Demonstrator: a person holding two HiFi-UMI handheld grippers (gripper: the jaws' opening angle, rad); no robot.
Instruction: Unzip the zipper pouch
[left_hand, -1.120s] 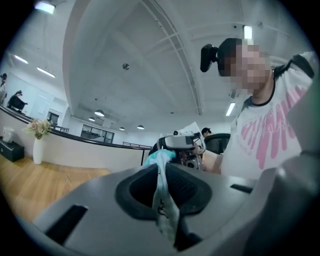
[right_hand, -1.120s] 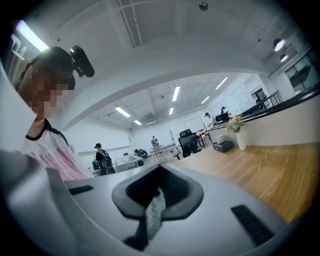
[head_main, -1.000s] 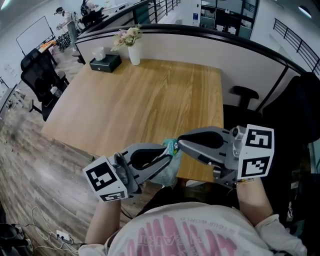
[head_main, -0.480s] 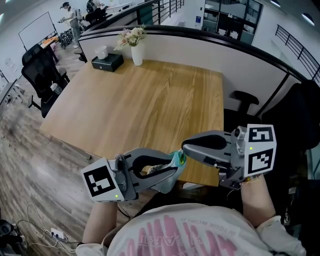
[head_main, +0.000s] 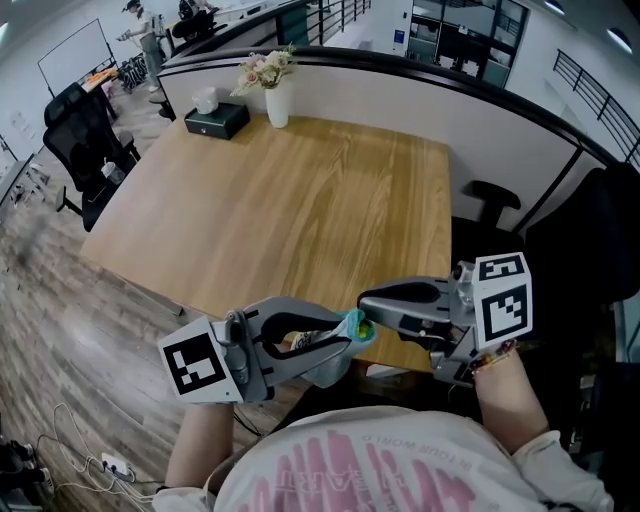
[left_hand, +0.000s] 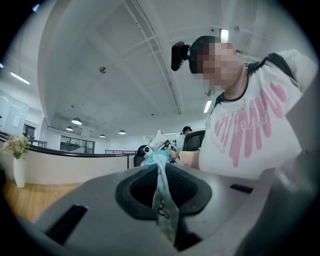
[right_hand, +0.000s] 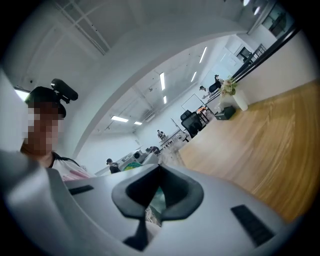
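A: Left gripper (head_main: 345, 342), is it closed?
B: Yes, clamped on the zipper pouch (head_main: 352, 326), in the air at the tabletop's (head_main: 300, 200) near edge. Right gripper (head_main: 364, 301) pinches the pouch's teal end, jaws together.

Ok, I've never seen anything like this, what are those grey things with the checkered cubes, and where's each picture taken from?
There's no robot: a person holds a hand tool in each hand, the left gripper and the right gripper; the marker cubes are part of them. One picture comes from a camera on the person's head, looking down; the other two from cameras on each gripper, looking along its fingers. On the wooden table stand a vase of flowers and a tissue box. Both grippers are shut on a small pouch held in the air; the right one pinches its teal end.
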